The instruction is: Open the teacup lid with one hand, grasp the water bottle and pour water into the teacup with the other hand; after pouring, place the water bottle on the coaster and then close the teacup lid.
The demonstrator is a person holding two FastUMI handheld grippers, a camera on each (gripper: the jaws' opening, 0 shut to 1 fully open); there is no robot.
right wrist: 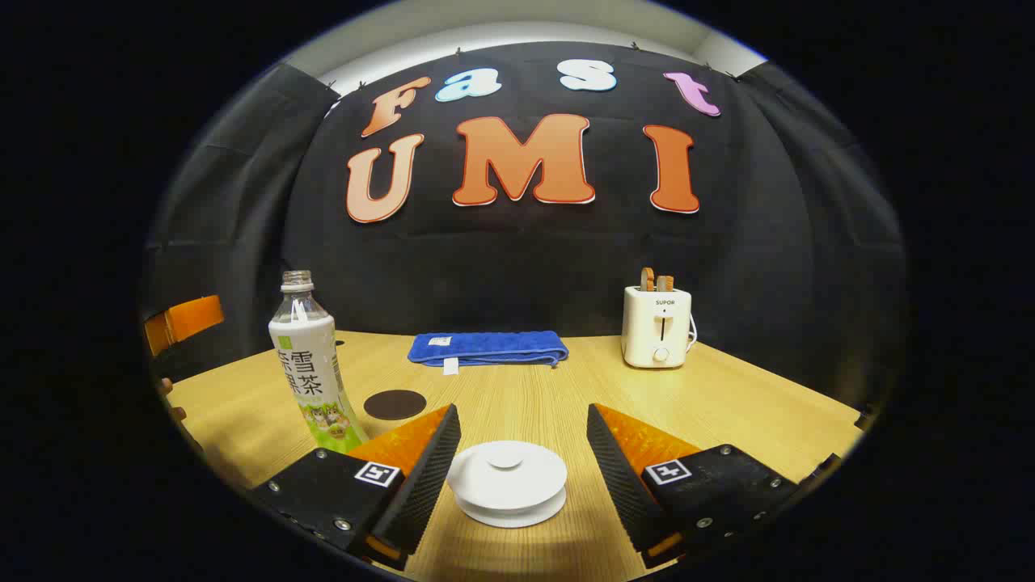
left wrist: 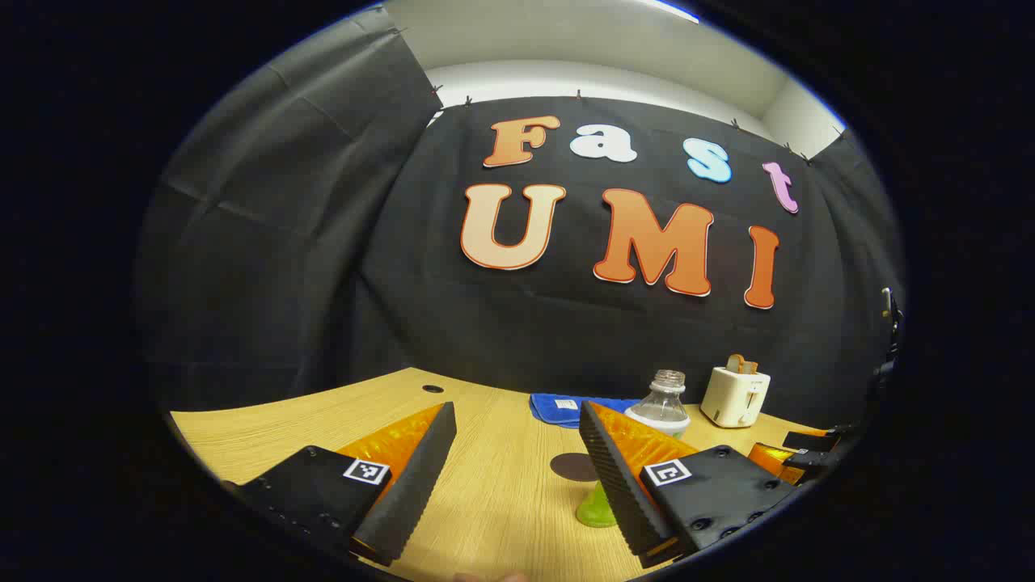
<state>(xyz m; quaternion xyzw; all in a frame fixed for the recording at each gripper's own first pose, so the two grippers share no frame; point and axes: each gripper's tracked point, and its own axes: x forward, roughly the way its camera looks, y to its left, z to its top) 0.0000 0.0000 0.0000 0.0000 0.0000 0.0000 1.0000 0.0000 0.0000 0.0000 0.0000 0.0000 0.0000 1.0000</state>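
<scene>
We see the right tool (right wrist: 523,436) spread open around the lidded teacup (right wrist: 508,482) on the tabletop (right wrist: 752,404), touching nothing. The uncapped water bottle (right wrist: 310,364) stands left of the teacup, the coaster (right wrist: 394,404) just behind. Our left tool (left wrist: 517,440) also gapes open, empty.

— What is sitting at the back of the light wood-grain table (right wrist: 752,404)?

— A folded blue cloth (right wrist: 487,347) is lying flat near the far edge, a small white tag showing on its front fold. Well to its right, a cream-white two-slot toaster (right wrist: 656,326) is standing upright, with two brown slices of toast (right wrist: 655,281) poking out of the top.

— Is anything else showing on the tabletop?

— In the left gripper view a small dark round hole (left wrist: 433,389) is sitting in the wood near the far left edge, and the same blue cloth (left wrist: 566,408) and toaster (left wrist: 734,396) are showing behind.

— And beyond the table?

— An orange chair back (right wrist: 184,321) is peeking in at the far left, against the black cloth wall (right wrist: 517,267).
</scene>
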